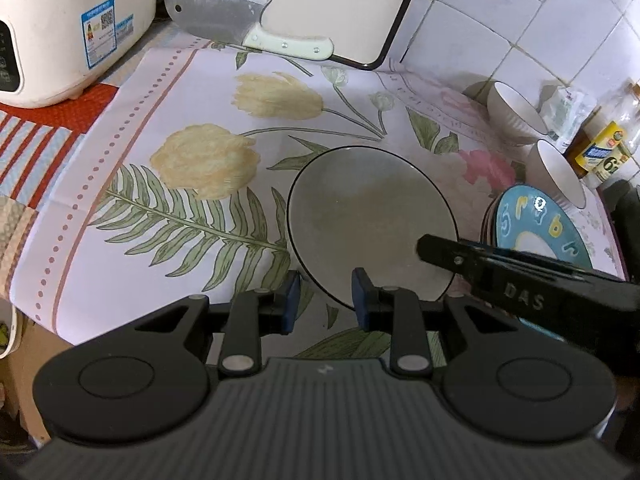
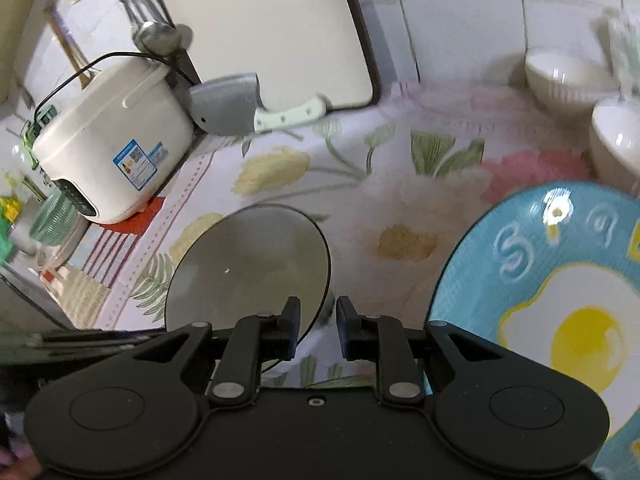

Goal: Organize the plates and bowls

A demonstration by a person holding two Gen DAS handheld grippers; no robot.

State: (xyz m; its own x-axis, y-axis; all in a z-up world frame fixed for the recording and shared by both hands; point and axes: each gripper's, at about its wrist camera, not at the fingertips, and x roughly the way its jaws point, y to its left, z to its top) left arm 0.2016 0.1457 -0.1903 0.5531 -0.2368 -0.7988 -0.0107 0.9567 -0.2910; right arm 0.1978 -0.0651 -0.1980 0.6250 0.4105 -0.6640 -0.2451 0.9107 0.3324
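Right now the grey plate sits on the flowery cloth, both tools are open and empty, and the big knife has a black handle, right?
Nearly. The knife has a white handle, not black; the left wrist view shows it leaning at the back. The rest holds: the grey plate sits on the flowery cloth, and the left tool and right tool are open and empty.
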